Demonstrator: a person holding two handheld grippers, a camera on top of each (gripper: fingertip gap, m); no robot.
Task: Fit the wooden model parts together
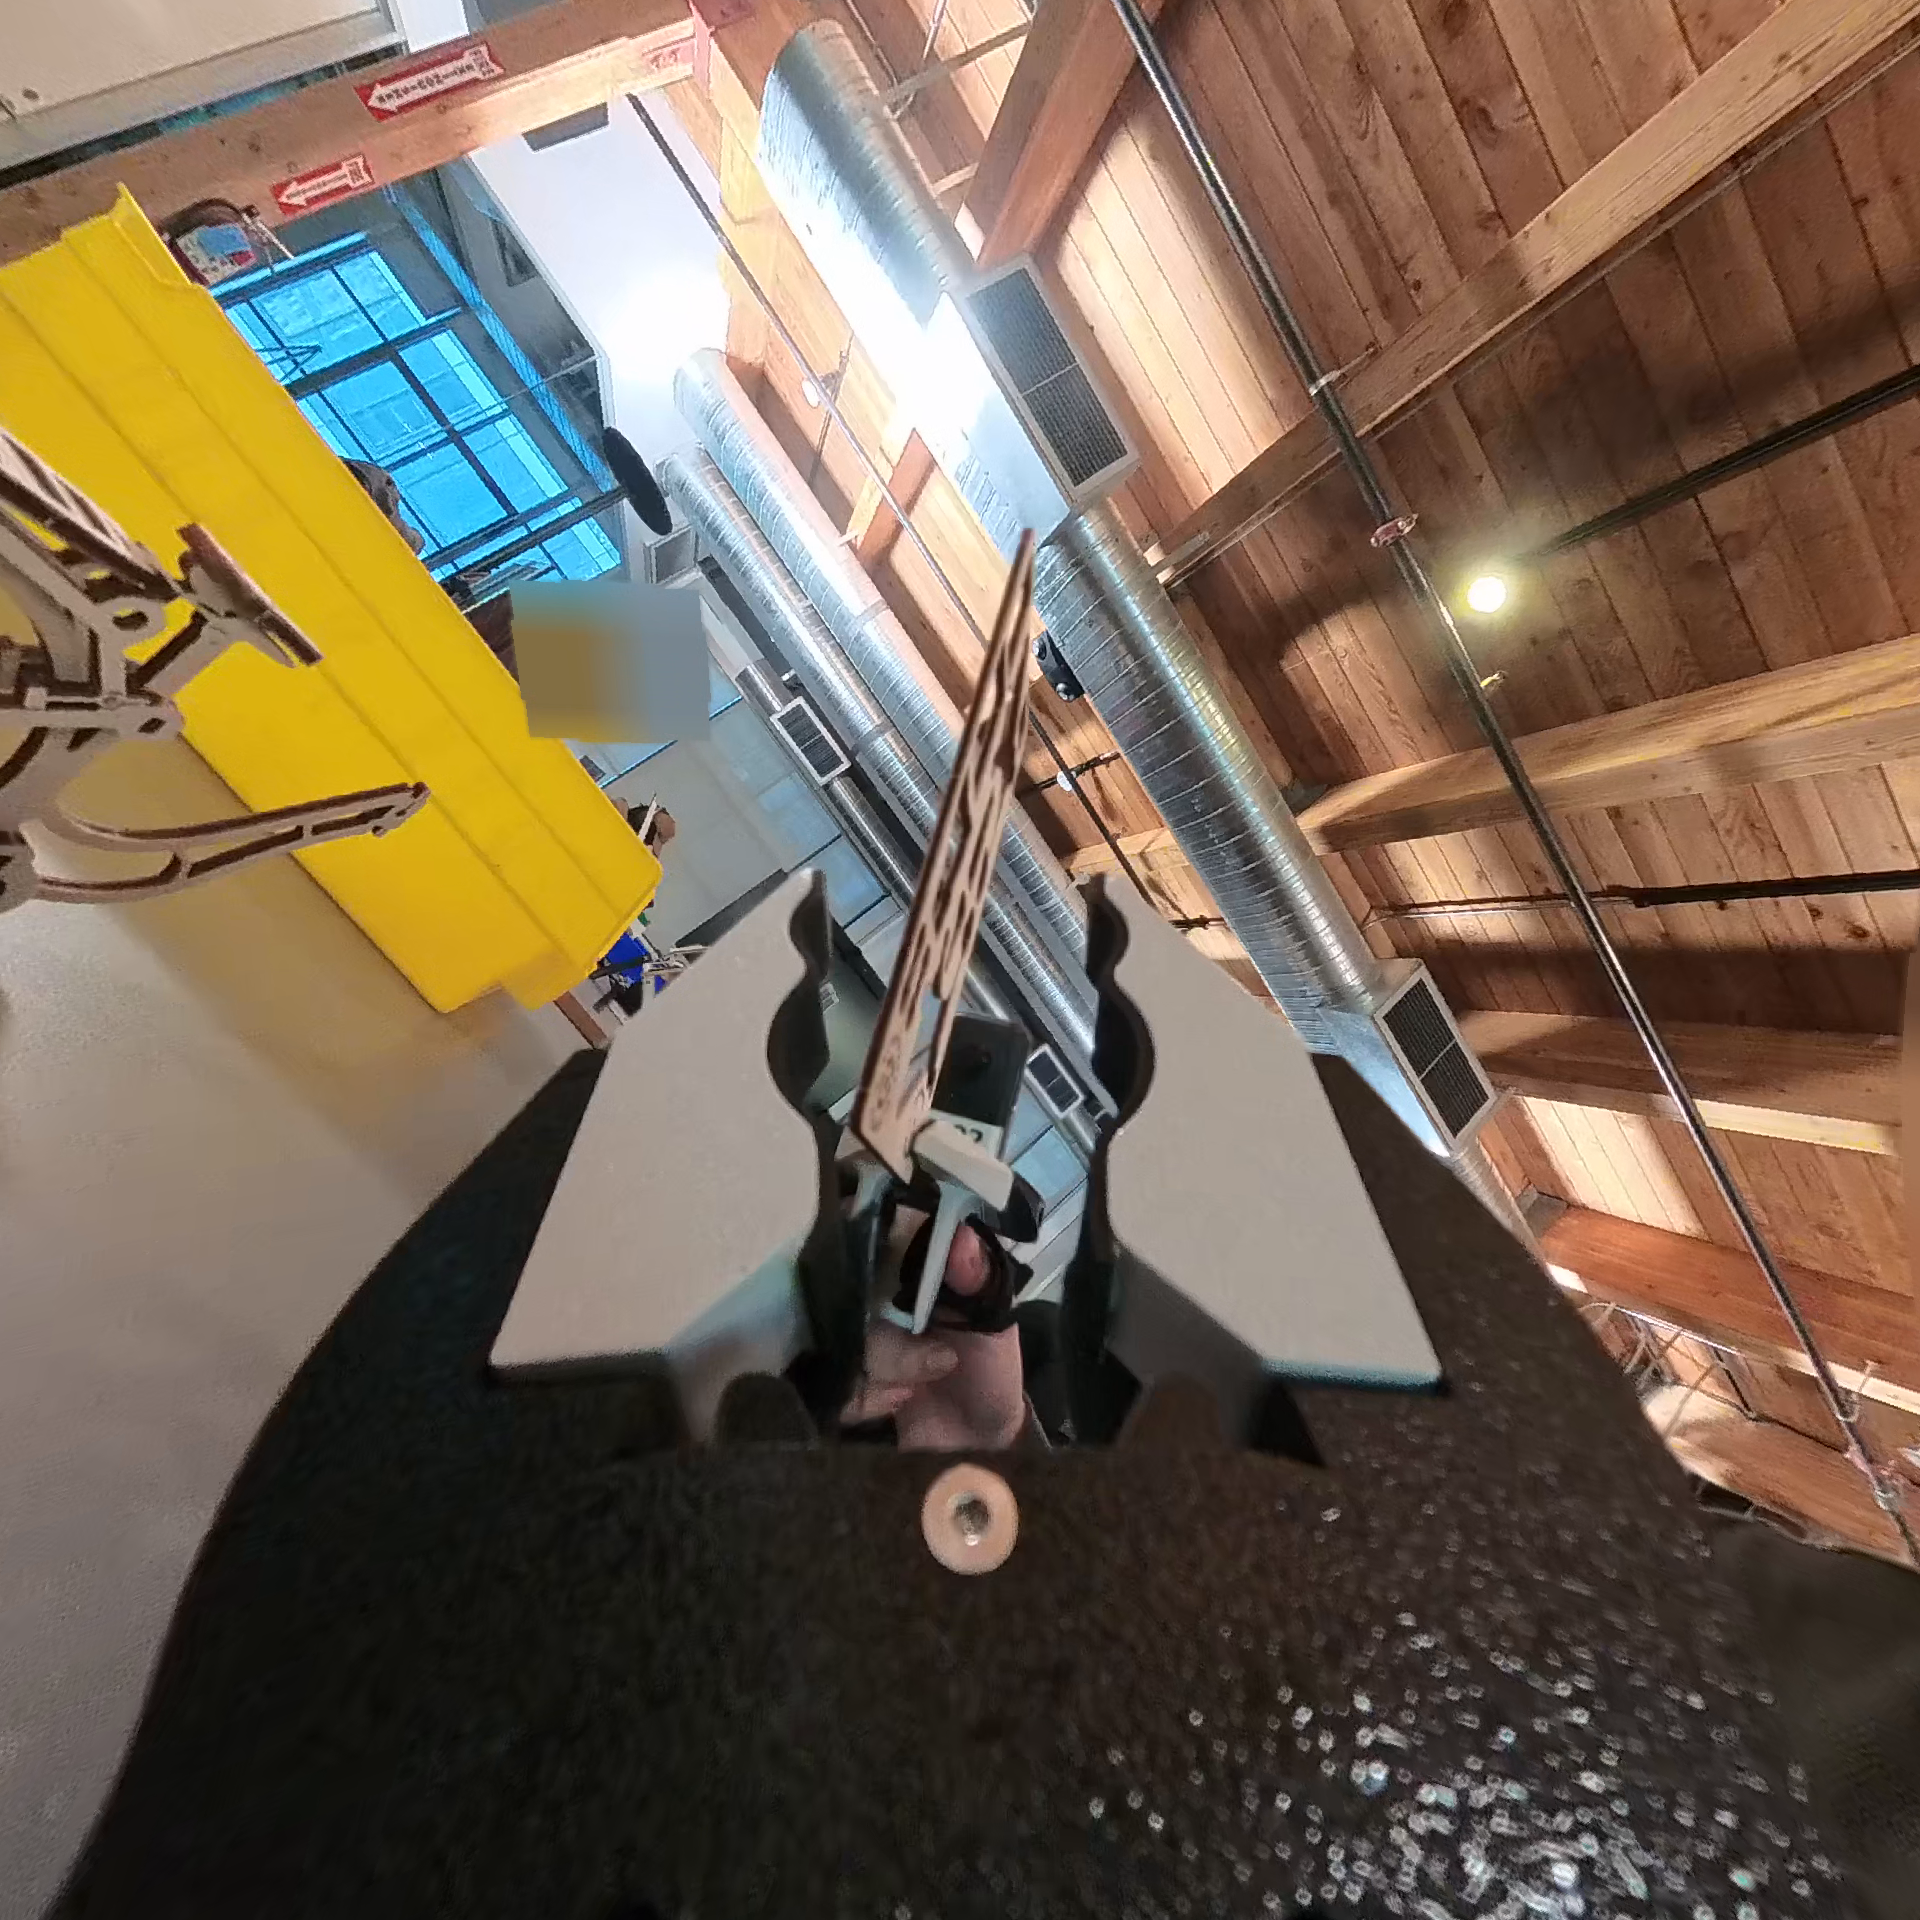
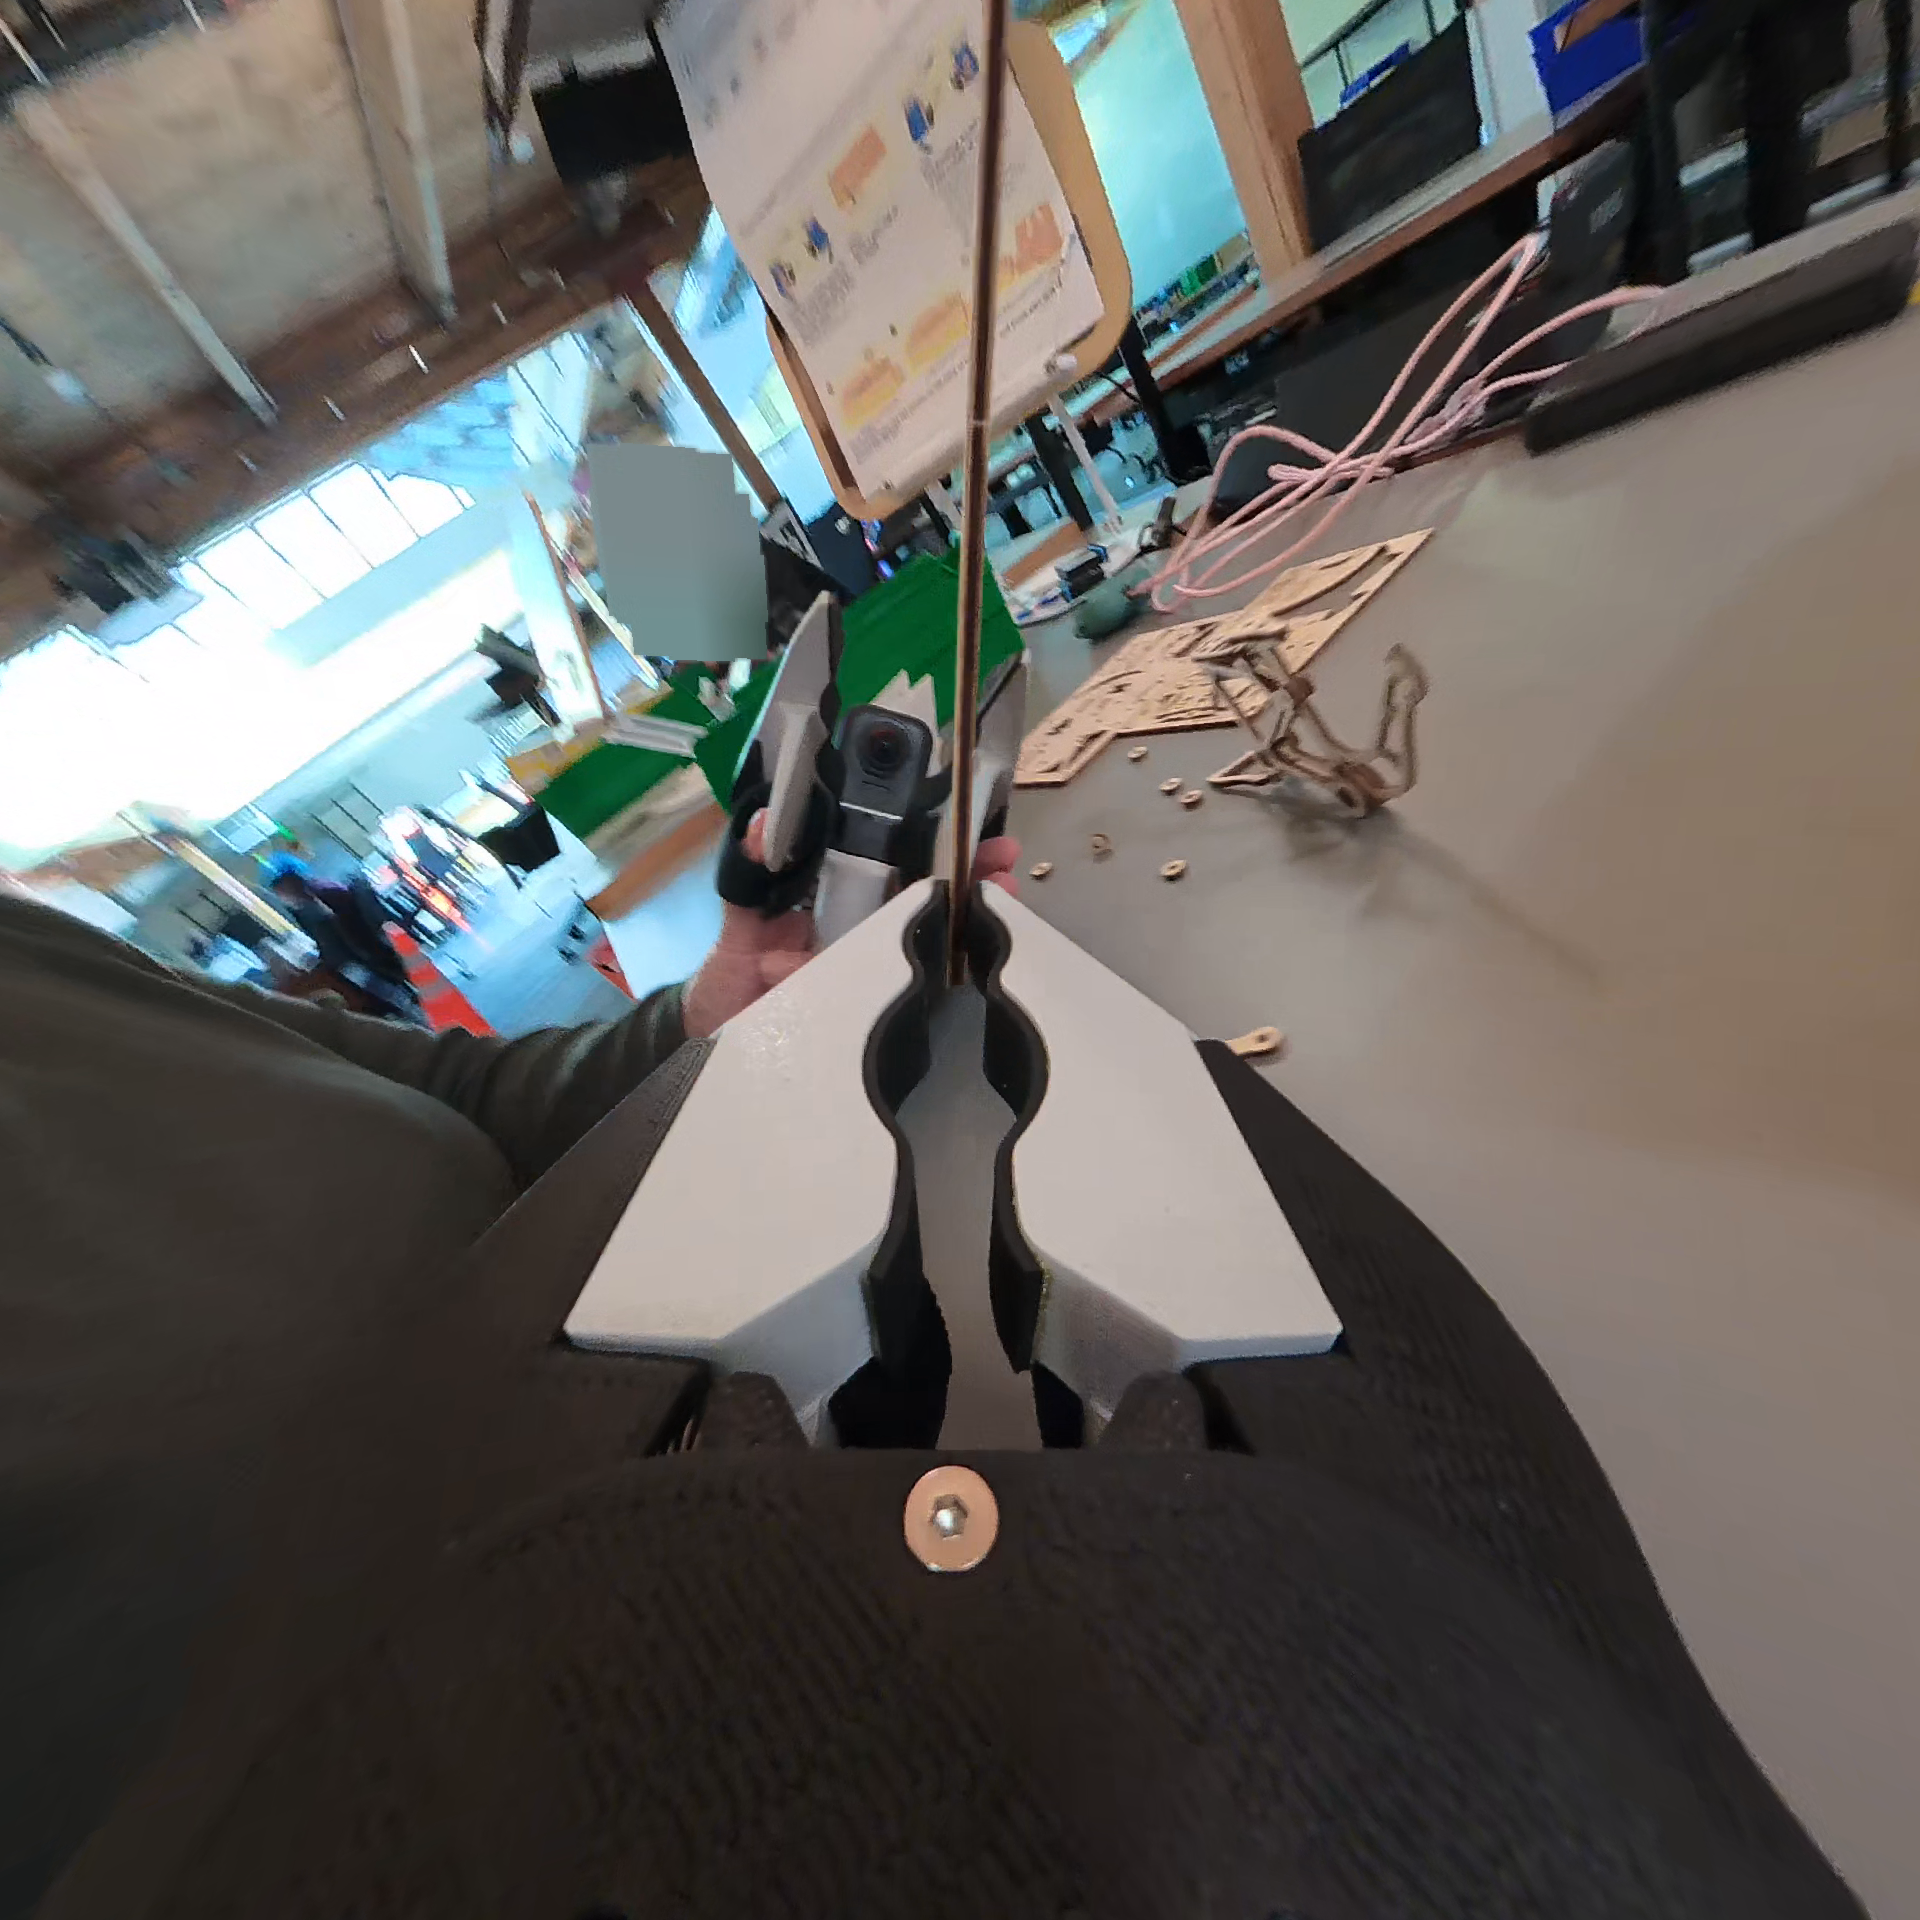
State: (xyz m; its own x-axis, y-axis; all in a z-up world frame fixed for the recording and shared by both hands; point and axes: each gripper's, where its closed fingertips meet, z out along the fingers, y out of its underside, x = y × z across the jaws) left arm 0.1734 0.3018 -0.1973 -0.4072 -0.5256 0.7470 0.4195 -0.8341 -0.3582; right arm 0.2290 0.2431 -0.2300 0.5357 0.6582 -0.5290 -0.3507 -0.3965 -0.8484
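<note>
My right gripper (image 2: 961, 914) is shut on the lower end of a thin laser-cut wooden sheet (image 2: 977, 468) and holds it upright in the air, edge-on to its camera. In the left wrist view the same sheet (image 1: 971, 790) rises at a slant from the right gripper (image 1: 935, 1174). My left gripper (image 1: 956, 883) is open and faces the right one, with its fingers standing either side of the sheet, not touching it. The left gripper (image 2: 894, 717) also shows in the right wrist view. A partly built wooden model (image 2: 1320, 727) stands on the grey table (image 2: 1558, 1039); it also shows at the left edge of the left wrist view (image 1: 104, 707).
Flat wooden part sheets (image 2: 1226, 644) and several small round wooden pieces (image 2: 1174, 790) lie on the table near the model. A pink cable (image 2: 1351, 468) runs behind them. An instruction page on a stand (image 2: 904, 239) is at the back. A yellow bin (image 1: 312, 582) stands beside the model. Spacing between my two grippers at the tips: around 9 centimetres.
</note>
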